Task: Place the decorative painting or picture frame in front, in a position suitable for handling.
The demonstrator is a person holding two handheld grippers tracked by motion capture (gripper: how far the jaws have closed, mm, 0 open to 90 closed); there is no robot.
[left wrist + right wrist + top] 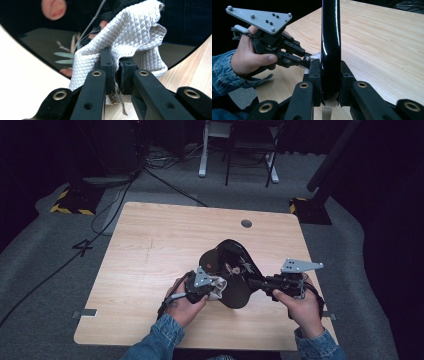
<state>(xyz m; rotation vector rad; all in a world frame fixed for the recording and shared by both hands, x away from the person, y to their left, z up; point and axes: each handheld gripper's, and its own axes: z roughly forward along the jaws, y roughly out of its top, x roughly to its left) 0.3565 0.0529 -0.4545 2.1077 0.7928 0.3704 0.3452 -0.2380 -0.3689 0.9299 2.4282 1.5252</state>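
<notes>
A glossy black plate (pixel 231 270) with a painted plant motif stands tilted on edge over the table's near middle. My right gripper (pixel 256 283) is shut on its right rim; the right gripper view shows the thin black rim (pixel 331 50) clamped between the pads. My left gripper (pixel 212 289) is shut on a white quilted cloth (pixel 218 287) and presses it against the plate's left face. In the left gripper view the cloth (pixel 125 42) bunches over the shut jaws against the shiny black plate (pixel 37 42).
The light wooden table (pixel 165 240) has a round cable hole (pixel 246 223) near its far edge. Cables, a chair and stand legs sit on the grey floor beyond. Denim sleeves come in from the bottom.
</notes>
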